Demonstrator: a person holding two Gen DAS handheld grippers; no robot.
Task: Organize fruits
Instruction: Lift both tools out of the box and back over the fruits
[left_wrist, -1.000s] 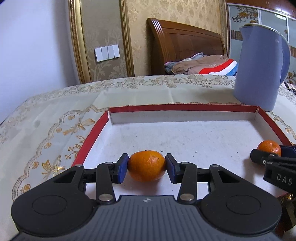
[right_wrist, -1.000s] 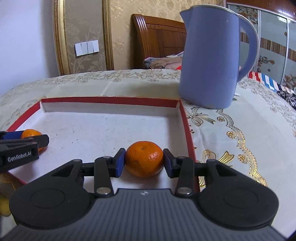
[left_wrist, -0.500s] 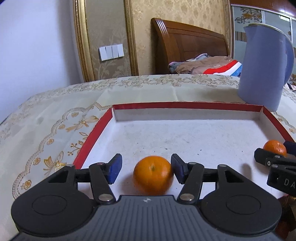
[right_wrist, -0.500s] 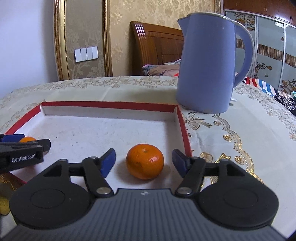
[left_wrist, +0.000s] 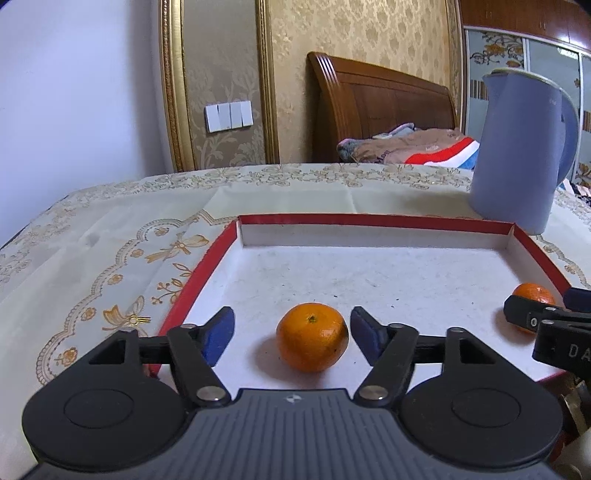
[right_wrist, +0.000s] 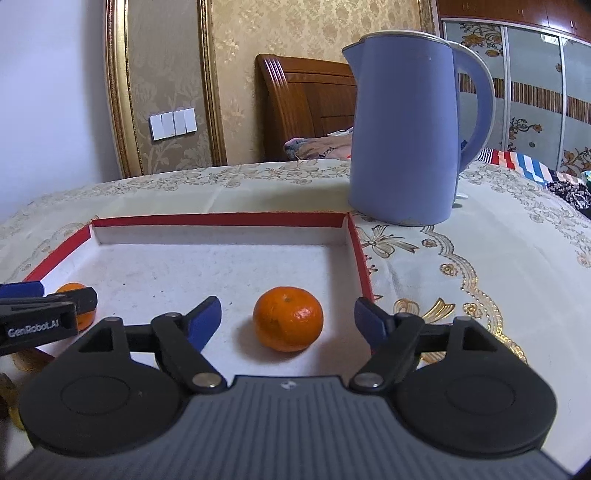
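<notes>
Bedroom backdrop, gold wallpaper, wooden headboard (left_wrist: 384, 110) behind a table under a cream embroidered cloth (left_wrist: 110, 258).

Left wrist view: my left claw (left_wrist: 291, 332) has just been opening, jaws now standing wide, blue pads clear of the fruit. One mandarin (left_wrist: 312, 336) sits between them on the white floor of the red-edged tray (left_wrist: 369, 220), nearer my right pad, touching neither. Ahead of the claw the tray floor is bare up to the far wall. Off to the right of my claw, the right claw's black finger (left_wrist: 528, 320) pokes in and covers the lower part of a second mandarin (left_wrist: 535, 292) near the tray's right edge. Beyond the tray's far right corner stands a blue kettle (left_wrist: 524, 155). Light switches (left_wrist: 229, 116) on the wall, far left ahead.

Right wrist view: my right claw (right_wrist: 288, 319) has also just been opening, jaws wide, nothing gripped. Second mandarin (right_wrist: 288, 318) rests between the pads, roughly centred, on the tray floor close to the tray's right wall (right_wrist: 360, 258). My right pad hangs over that wall. To the left of this claw, the left claw's finger (right_wrist: 48, 308) blocks most of the first mandarin (right_wrist: 72, 288). Kettle (right_wrist: 406, 125) straight ahead and slightly right, outside the tray on the cloth.
</notes>
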